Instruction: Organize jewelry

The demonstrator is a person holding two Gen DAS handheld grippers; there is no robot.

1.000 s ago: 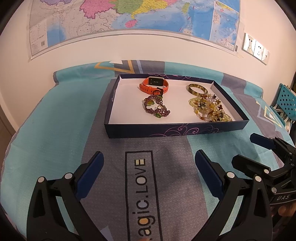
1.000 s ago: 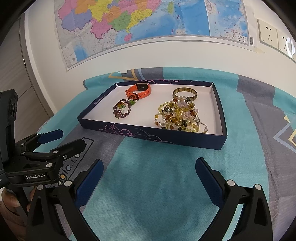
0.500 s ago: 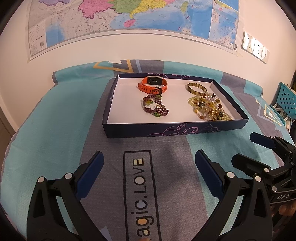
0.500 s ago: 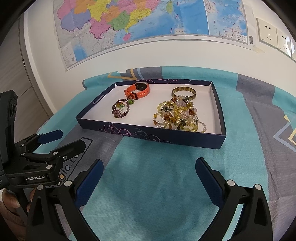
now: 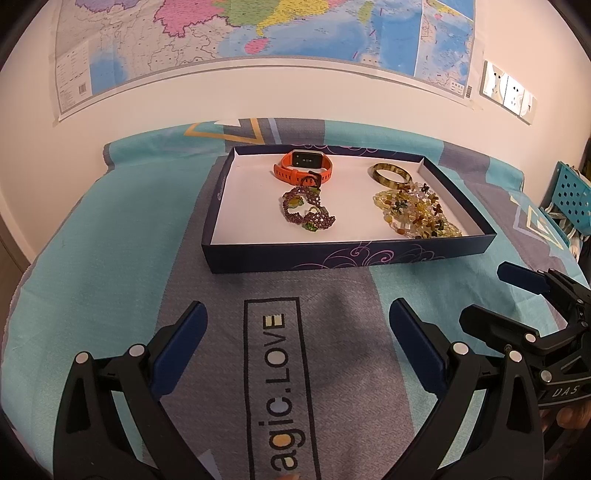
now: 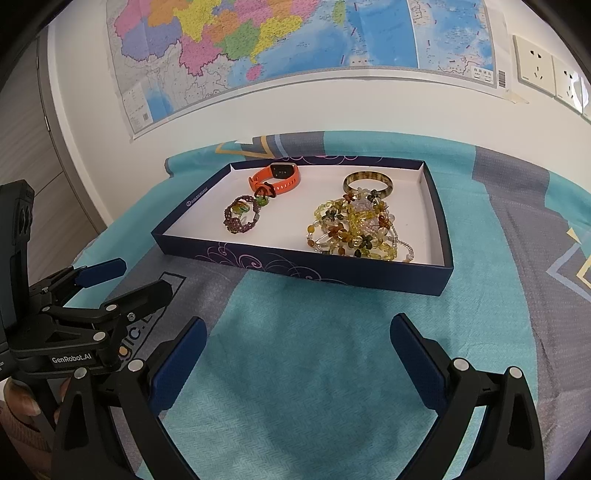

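A dark blue shallow box [image 5: 332, 256] [image 6: 295, 264] with a white floor lies on the cloth-covered table. In it are an orange watch [image 5: 303, 168] [image 6: 277, 179], a purple beaded bracelet [image 5: 306, 210] [image 6: 242, 216], a brown-green bangle [image 5: 391, 173] [image 6: 367, 182] and a heap of yellow and amber beads [image 5: 413, 214] [image 6: 351, 230]. My left gripper [image 5: 295, 332] [image 6: 122, 277] is open and empty, short of the box's near wall. My right gripper [image 6: 297, 343] [image 5: 491, 291] is open and empty, also in front of the box.
A teal and grey cloth [image 5: 110, 258] with printed lettering covers the table. A wall with a map [image 5: 258, 33] and sockets [image 6: 535, 66] stands right behind it. A blue perforated basket [image 5: 572, 192] is at the far right.
Both views have shifted slightly: the box sits a little further left in each frame than a second ago. Both grippers stay open and empty.
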